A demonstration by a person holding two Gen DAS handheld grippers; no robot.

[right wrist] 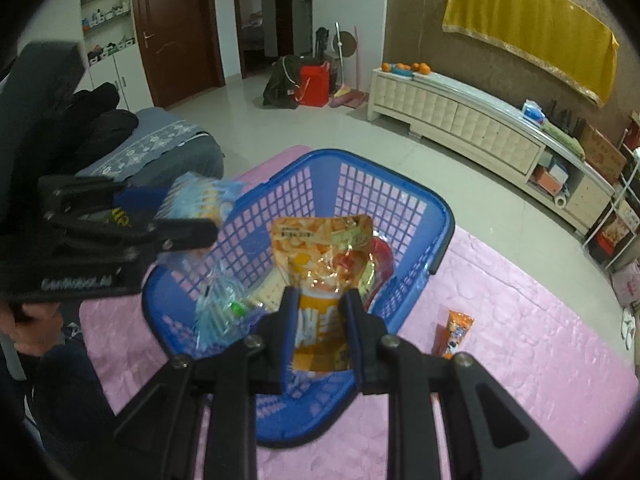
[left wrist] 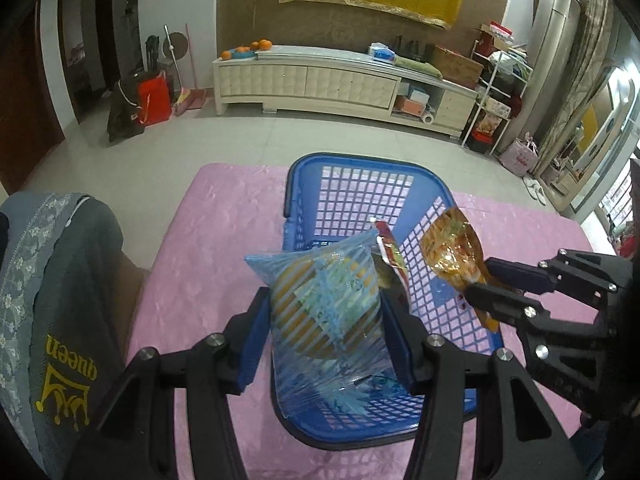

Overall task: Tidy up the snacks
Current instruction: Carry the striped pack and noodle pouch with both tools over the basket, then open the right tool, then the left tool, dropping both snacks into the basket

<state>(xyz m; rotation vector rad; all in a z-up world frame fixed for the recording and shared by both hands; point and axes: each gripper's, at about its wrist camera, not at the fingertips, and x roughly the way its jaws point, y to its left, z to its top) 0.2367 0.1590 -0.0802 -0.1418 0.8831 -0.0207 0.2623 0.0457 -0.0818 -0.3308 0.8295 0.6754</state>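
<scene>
Your left gripper (left wrist: pixel 324 320) is clamped on a blue striped bag (left wrist: pixel 324 304), one pad on each side, and you hold it above the near end of the blue basket (left wrist: pixel 360 168). From the right wrist view the same bag (right wrist: pixel 200 200) sits over the basket's left rim, so it is not yet down inside.

Move across to the basket itself (right wrist: pixel 400 188). It stands on the pink cloth (left wrist: pixel 200 240) and already has snacks in it: a clear, bluish packet (right wrist: pixel 218 312) lies against the left wall, and something red (right wrist: pixel 382 258) shows behind the orange bag. The red item is half hidden, so I can only guess it is another snack packet. That part of the job looks done.

Further right, your right gripper (right wrist: pixel 318 332) is closed on the lower part of an orange bag (right wrist: pixel 324 256), which stands upright above the middle of the basket. In the left wrist view this bag (left wrist: pixel 452 256) hangs over the basket's right side, again held clear of the bottom.

Last, at the far right, a small orange packet (right wrist: pixel 454 332) lies on the cloth, just beside the basket and outside it.

So you seem to be past the middle: two bags are held over the basket waiting to be let go, and one packet on the cloth is left to collect.
</scene>
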